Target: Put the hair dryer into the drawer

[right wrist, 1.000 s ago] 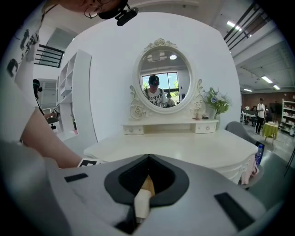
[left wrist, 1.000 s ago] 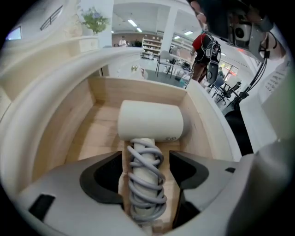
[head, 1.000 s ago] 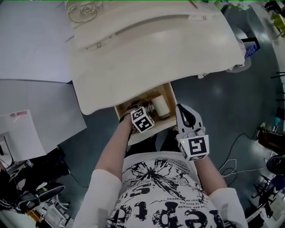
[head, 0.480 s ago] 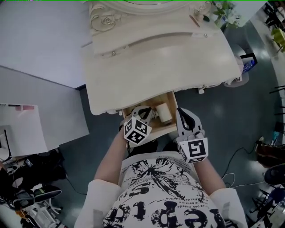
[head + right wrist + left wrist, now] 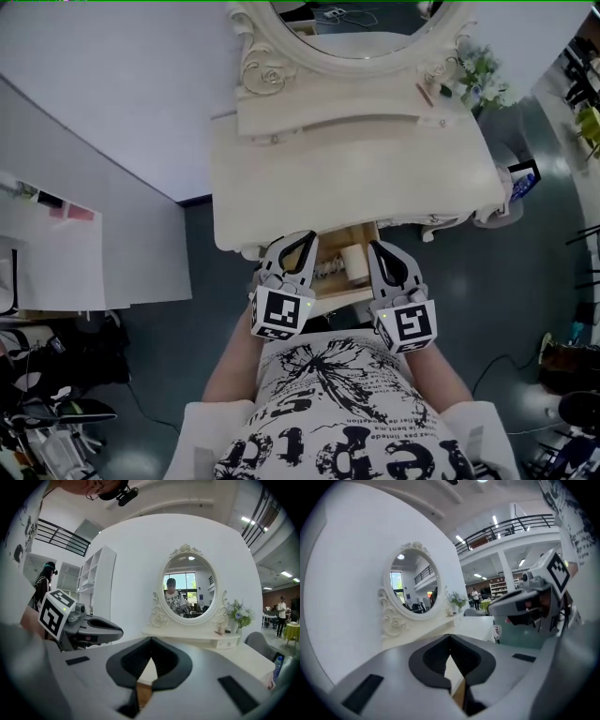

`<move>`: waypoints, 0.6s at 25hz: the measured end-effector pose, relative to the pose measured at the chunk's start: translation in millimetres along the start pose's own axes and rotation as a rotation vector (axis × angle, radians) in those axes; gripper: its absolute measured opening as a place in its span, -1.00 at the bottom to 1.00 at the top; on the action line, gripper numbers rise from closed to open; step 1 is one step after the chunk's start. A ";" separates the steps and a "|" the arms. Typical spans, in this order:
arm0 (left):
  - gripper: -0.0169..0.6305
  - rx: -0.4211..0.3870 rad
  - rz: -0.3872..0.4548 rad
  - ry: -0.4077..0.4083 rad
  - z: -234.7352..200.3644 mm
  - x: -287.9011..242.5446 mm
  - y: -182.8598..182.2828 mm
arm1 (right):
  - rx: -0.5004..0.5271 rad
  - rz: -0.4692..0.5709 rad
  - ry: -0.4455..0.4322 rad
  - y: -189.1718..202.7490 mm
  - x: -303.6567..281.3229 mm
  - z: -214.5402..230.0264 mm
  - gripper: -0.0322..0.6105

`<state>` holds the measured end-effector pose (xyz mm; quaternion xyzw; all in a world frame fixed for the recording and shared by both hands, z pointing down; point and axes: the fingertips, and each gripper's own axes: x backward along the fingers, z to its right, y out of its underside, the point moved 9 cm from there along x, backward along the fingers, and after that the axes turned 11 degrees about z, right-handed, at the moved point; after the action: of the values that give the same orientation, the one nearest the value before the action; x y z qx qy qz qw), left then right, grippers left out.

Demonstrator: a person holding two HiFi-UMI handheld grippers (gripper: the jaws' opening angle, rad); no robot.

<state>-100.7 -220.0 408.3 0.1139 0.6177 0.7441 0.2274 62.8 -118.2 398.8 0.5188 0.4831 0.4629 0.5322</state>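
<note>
While seemingly level, 2 closed tools (image 5: pixel 302 240) (image 5: pixel 380 247)

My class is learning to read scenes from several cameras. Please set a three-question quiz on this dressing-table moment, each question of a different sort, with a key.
1. True or false: the drawer under the dressing table stands open.
2. Multiple choice: the left gripper is A) shut on a comb, B) shut with nothing between its jaws, C) wide open.
3. Fill in: in the head view, just right of the oval mirror stands a bunch of ____.

Key: 1 true; 2 B; 3 flowers.
</note>
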 end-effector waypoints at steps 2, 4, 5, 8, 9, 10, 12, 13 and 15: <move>-0.88 -0.017 0.060 -0.078 -10.7 12.5 -15.8 | 0.009 0.024 -0.030 -5.1 -5.7 -3.1 -0.86; -0.88 -0.029 0.099 -0.138 -17.6 29.7 -28.1 | 0.010 0.036 -0.053 -9.6 -6.1 -10.0 -0.86; -0.88 -0.027 0.112 -0.158 -19.3 39.7 -32.4 | 0.009 0.039 -0.062 -11.7 -4.3 -14.3 -0.86; -0.88 0.007 0.146 -0.210 -24.0 66.9 -40.1 | 0.018 0.061 -0.083 -18.1 -2.8 -24.1 -0.86; -0.88 0.020 0.163 -0.231 -26.2 73.7 -42.0 | 0.020 0.073 -0.090 -20.0 -4.6 -25.6 -0.86; -0.88 0.034 0.189 -0.253 -28.2 79.6 -43.8 | 0.017 0.083 -0.095 -21.4 -6.4 -26.8 -0.86; -0.88 0.066 0.235 -0.290 -30.9 90.4 -46.8 | 0.007 0.095 -0.109 -23.1 -8.5 -30.2 -0.86; -0.88 0.080 0.244 -0.305 -31.9 95.6 -47.5 | 0.008 0.097 -0.119 -24.1 -9.2 -32.6 -0.86; -0.88 0.092 0.244 -0.325 -33.8 103.7 -48.0 | 0.020 0.099 -0.144 -26.6 -10.8 -37.4 -0.86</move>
<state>-196.7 -193.2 343.0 0.3167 0.5878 0.7090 0.2270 24.3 -125.9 372.8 0.5793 0.4219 0.4454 0.5366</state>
